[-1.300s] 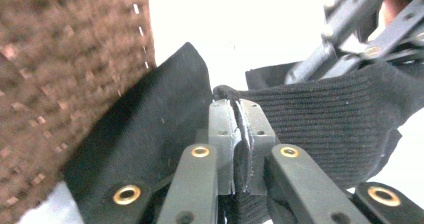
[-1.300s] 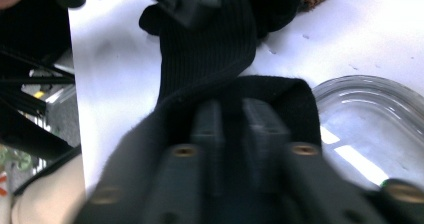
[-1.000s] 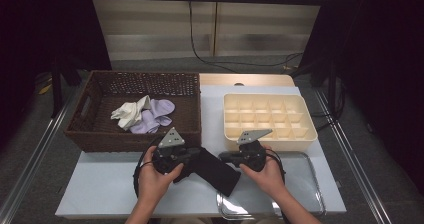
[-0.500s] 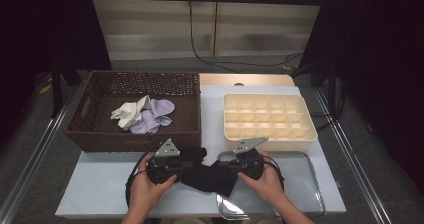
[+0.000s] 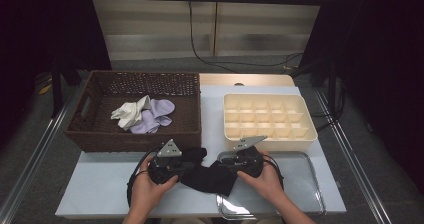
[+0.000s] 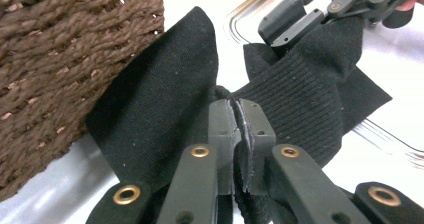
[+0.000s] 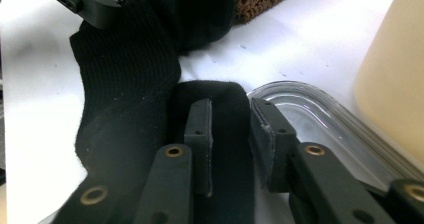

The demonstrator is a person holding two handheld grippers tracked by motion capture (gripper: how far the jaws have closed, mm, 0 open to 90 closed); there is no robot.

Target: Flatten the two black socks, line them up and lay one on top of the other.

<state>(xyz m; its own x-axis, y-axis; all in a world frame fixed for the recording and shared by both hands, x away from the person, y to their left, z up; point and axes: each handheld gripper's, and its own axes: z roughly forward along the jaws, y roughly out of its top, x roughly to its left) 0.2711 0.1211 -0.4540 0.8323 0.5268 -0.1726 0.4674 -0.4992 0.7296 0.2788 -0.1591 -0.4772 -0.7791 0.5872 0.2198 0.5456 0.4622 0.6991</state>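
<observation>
A black sock (image 5: 210, 176) lies stretched between my two grippers at the front of the white table, and its right end overlaps the clear tray (image 5: 300, 194). My left gripper (image 5: 192, 165) is shut on the sock's left part; in the left gripper view the jaws (image 6: 239, 106) pinch a thin fold of the ribbed fabric (image 6: 150, 94). My right gripper (image 5: 223, 163) holds the other end. Its jaws (image 7: 230, 109) stand a little apart with thick black fabric (image 7: 125, 84) packed between them. Each gripper appears in the other's view, the right gripper (image 6: 287, 29) and the left gripper (image 7: 95, 4).
A brown wicker basket (image 5: 135, 136) stands at the back left with a white cloth (image 5: 131, 113) and a lavender cloth (image 5: 157, 111) inside. A cream compartment box (image 5: 300, 141) sits at the back right, just behind the clear tray. Bare white table lies at the front left.
Both grippers have come down and toward the table's front edge with the sock between them. The sock now rests lower, across the table and the tray's edge.
</observation>
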